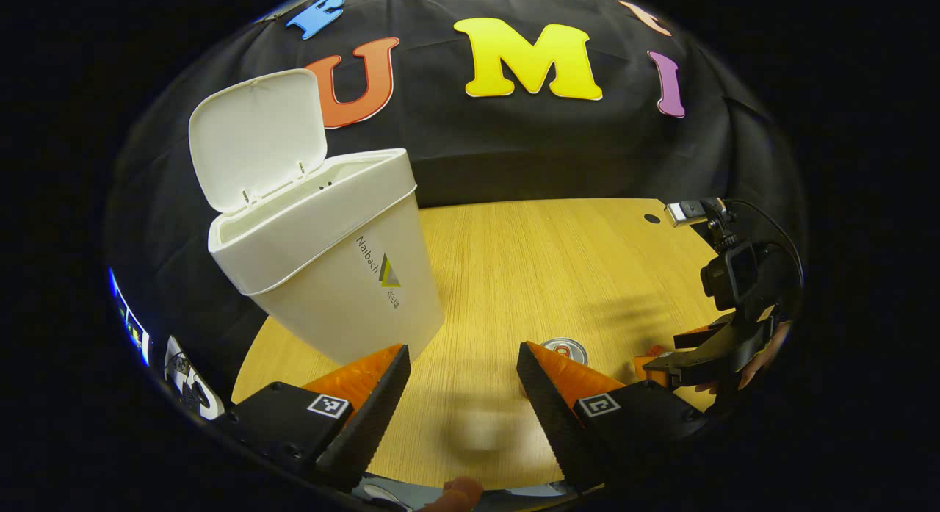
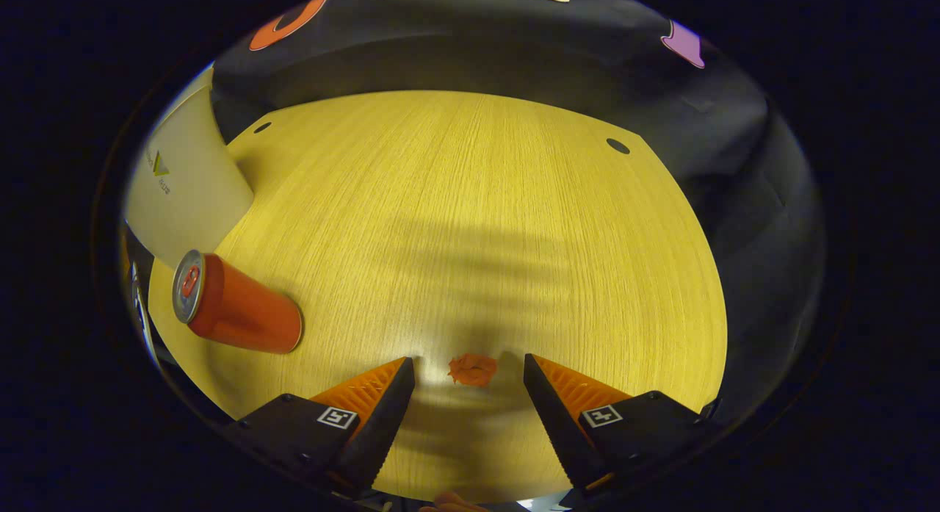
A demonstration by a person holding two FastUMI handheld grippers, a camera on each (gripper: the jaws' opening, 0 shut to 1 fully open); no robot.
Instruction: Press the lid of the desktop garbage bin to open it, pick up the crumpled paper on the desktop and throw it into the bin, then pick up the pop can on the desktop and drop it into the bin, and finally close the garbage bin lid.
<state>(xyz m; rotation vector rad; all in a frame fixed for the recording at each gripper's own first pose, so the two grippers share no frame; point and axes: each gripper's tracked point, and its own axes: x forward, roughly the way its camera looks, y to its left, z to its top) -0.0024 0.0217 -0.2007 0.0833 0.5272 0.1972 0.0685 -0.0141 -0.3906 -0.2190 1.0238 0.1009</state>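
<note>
With the white plastic bin [image 1: 323, 269] at ten o'clock, lid [image 1: 253, 134] up to receive, I hold both grippers spread and empty, my right gripper [image 2: 468, 394] straddling the small orange crumpled paper [image 2: 473, 369], red pop can [image 2: 239, 306] at nine o'clock.

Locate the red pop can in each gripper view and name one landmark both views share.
Left gripper view: red pop can, low centre, its silver top peeking behind the gripper's right-hand finger.
Right gripper view: red pop can, far left, on the wooden desktop.
Shared landmark: white plastic garbage bin.
</note>
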